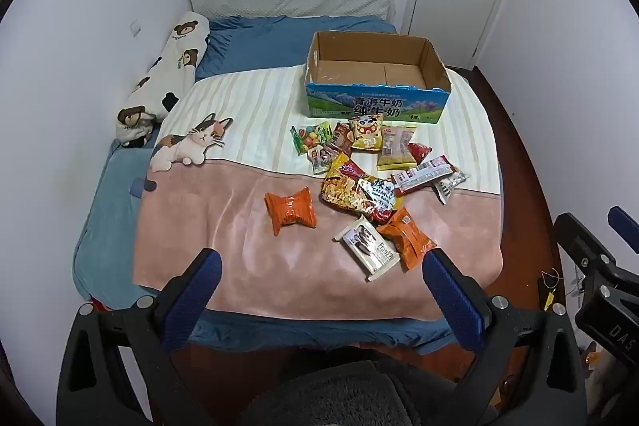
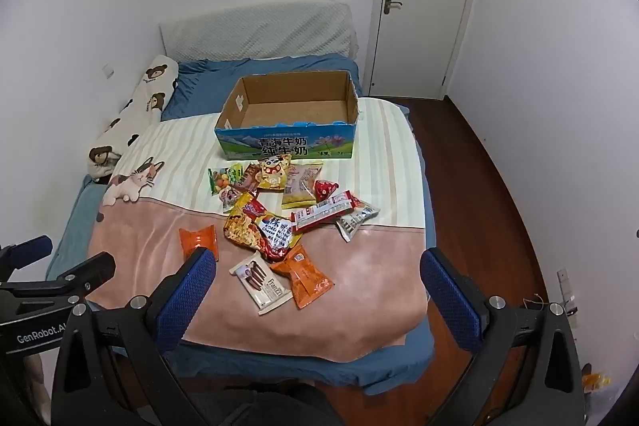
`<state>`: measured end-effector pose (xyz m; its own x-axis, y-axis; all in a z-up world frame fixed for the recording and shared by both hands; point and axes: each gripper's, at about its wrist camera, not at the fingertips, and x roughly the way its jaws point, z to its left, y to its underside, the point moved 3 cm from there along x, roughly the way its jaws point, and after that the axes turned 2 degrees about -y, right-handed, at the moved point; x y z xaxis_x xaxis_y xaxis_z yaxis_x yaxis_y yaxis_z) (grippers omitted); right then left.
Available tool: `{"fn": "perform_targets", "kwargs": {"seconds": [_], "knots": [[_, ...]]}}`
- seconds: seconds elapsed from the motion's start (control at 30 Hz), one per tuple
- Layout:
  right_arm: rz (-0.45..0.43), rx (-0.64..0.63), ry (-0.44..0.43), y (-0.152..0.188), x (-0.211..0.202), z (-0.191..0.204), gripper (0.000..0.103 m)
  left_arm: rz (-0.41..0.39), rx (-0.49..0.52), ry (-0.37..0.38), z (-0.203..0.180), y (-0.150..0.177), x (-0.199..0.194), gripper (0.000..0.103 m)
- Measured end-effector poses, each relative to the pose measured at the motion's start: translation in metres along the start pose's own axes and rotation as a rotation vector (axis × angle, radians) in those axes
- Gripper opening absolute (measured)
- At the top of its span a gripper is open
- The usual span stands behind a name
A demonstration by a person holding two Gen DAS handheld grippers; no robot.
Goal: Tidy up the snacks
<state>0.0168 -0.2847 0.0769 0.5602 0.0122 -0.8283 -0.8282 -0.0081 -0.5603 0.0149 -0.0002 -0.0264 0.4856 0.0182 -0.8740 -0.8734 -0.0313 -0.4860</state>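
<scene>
- The snack pile (image 1: 367,170) lies in the middle of the frame on a blanket (image 1: 239,258) that is pink toward the bottom and striped cream toward the top; the packets overlap loosely
- A big noodle packet (image 1: 359,196), yellow and red, sits at the centre of the heap; a white wafer pack (image 1: 367,246) and an orange packet (image 1: 407,234) touch below it
- A second orange packet (image 1: 290,210) lies alone, left of the heap
- An open cardboard box (image 1: 433,60) with a blue and green printed front stands just above the snacks
- The left gripper (image 1: 319,278) is spread wide at the bottom of the frame, grasping nothing
- The right gripper (image 2: 317,278) is likewise released, its blue pads (image 2: 447,290) well apart
</scene>
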Motion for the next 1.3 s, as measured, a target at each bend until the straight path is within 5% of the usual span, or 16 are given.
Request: {"fn": "perform_targets", "kwargs": {"seconds": [1.3], "knots": [[0.018,0.014,-0.015,0.0,0.005,0.0,0.103,0.016,0.006,0.008,-0.007,-0.009,0.009,0.103]]}}
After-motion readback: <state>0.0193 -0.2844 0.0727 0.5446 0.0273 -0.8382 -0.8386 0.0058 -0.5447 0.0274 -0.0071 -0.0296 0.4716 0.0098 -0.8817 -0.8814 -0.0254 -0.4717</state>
